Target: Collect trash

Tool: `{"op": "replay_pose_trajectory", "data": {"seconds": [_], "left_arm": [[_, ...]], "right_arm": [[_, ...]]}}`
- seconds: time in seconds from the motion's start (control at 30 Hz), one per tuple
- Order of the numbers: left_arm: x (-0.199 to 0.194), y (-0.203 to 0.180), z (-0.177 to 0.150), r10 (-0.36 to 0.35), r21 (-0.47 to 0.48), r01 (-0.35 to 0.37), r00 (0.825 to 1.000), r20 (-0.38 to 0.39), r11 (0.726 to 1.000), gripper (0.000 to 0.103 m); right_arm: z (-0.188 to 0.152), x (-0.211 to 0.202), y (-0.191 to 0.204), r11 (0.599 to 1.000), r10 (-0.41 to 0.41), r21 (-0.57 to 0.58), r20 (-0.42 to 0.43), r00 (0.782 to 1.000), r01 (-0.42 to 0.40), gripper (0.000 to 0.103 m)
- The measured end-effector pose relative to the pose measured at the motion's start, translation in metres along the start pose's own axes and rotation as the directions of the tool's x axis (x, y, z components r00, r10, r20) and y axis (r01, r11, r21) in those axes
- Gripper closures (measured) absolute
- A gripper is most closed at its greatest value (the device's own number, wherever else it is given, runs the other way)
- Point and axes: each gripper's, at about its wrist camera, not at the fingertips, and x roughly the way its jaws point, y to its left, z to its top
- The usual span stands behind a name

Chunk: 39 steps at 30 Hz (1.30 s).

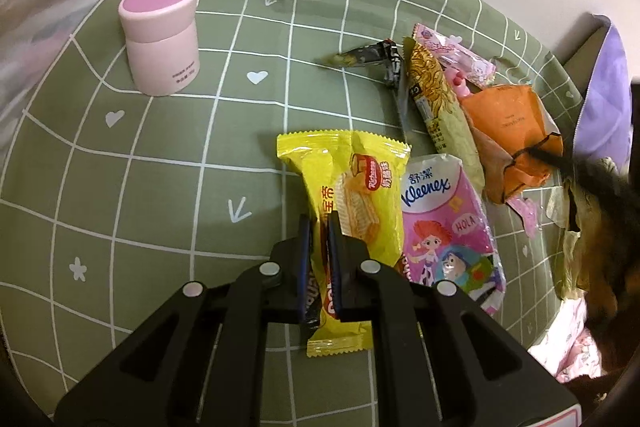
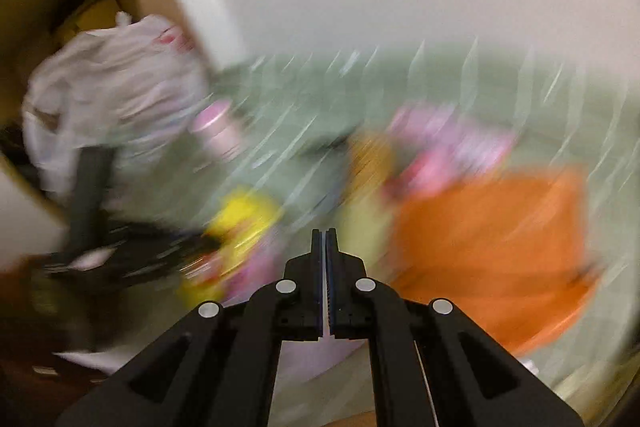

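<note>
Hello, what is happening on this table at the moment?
A person is clearing snack rubbish from a green checked tablecloth with two tools. The left hand-held gripper is shut on a yellow wafer wrapper. The right hand-held gripper is shut and empty; its view is blurred. A Kleenex pack, an orange packet and other wrappers lie nearby, and a pink jar stands apart.

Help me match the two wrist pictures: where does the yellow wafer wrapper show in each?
Left wrist: yellow wafer wrapper at centre, clamped in the left hand-held gripper.
Right wrist: blurred yellow patch, lower left of centre.
Shared landmark: pink jar on the green cloth.
</note>
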Motion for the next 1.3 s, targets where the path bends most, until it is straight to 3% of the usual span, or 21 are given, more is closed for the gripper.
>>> {"op": "replay_pose_trajectory", "data": {"seconds": [0.07,0.1,0.23,0.3,0.37,0.43,0.47,0.6,0.63,0.67,0.8,0.93,1.03,1.17,1.3], "left_arm": [[0.0,-0.001,0.0,0.009,0.006,-0.009,1.0,0.003,1.0,0.096],[0.0,-0.001,0.0,0.01,0.007,-0.01,1.0,0.003,1.0,0.096],[-0.008,0.0,-0.006,-0.007,0.007,0.007,1.0,0.01,1.0,0.096],[-0.011,-0.002,-0.007,-0.022,0.008,0.022,1.0,0.017,1.0,0.096],[-0.015,-0.006,-0.008,-0.039,0.014,0.039,0.999,0.029,0.999,0.096],[-0.018,-0.01,-0.009,-0.049,0.029,0.048,0.998,0.038,0.998,0.096],[-0.02,-0.012,-0.01,-0.051,0.038,0.049,0.998,0.043,0.998,0.096],[-0.024,-0.018,-0.011,-0.058,0.055,0.055,0.997,0.051,0.997,0.096],[-0.024,-0.02,-0.011,-0.061,0.06,0.058,0.997,0.049,0.997,0.096],[-0.024,-0.021,-0.012,-0.064,0.064,0.061,0.997,0.046,0.996,0.096],[-0.02,-0.024,-0.015,-0.08,0.072,0.078,0.996,0.03,0.994,0.096],[-0.015,-0.025,-0.018,-0.091,0.069,0.09,0.996,0.011,0.994,0.096],[-0.013,-0.025,-0.022,-0.097,0.07,0.097,0.995,-0.003,0.993,0.096],[-0.013,-0.022,-0.026,-0.099,0.065,0.099,0.995,-0.009,0.993,0.096],[-0.015,-0.017,-0.028,-0.097,0.049,0.097,0.995,-0.002,0.994,0.096]], "right_arm": [[-0.014,0.013,0.008,0.997,0.056,0.047,-0.05,0.997,-0.053,0.099],[-0.022,0.022,0.015,0.999,0.038,0.042,-0.084,0.996,-0.035,0.099],[-0.036,0.03,0.034,0.991,-0.129,0.026,-0.123,0.984,0.133,0.099],[-0.039,0.018,0.031,0.987,-0.143,0.063,-0.097,0.985,0.15,0.099],[-0.046,0.001,0.026,0.992,-0.063,0.11,-0.035,0.997,0.067,0.099],[-0.052,-0.009,0.025,0.991,-0.09,0.098,-0.012,0.996,0.091,0.099],[-0.057,-0.012,0.028,0.983,-0.168,0.066,-0.015,0.986,0.169,0.099],[-0.077,-0.008,0.013,0.95,-0.293,0.07,-0.149,0.945,0.305,0.099],[-0.083,-0.008,0.008,0.94,-0.315,0.073,-0.183,0.931,0.333,0.099],[-0.093,-0.008,0.001,0.922,-0.357,0.063,-0.242,0.902,0.382,0.099],[-0.108,-0.008,-0.009,0.918,-0.354,0.055,-0.326,0.877,0.392,0.099],[-0.098,0.006,0.007,0.904,-0.419,-0.092,-0.396,0.817,0.419,0.096],[-0.09,0.015,0.013,0.916,-0.397,-0.12,-0.413,0.819,0.384,0.095],[-0.078,0.022,0.016,0.95,-0.303,-0.063,-0.423,0.854,0.306,0.081],[-0.068,0.027,0.012,0.966,-0.239,-0.011,-0.404,0.883,0.257,0.078]]}}
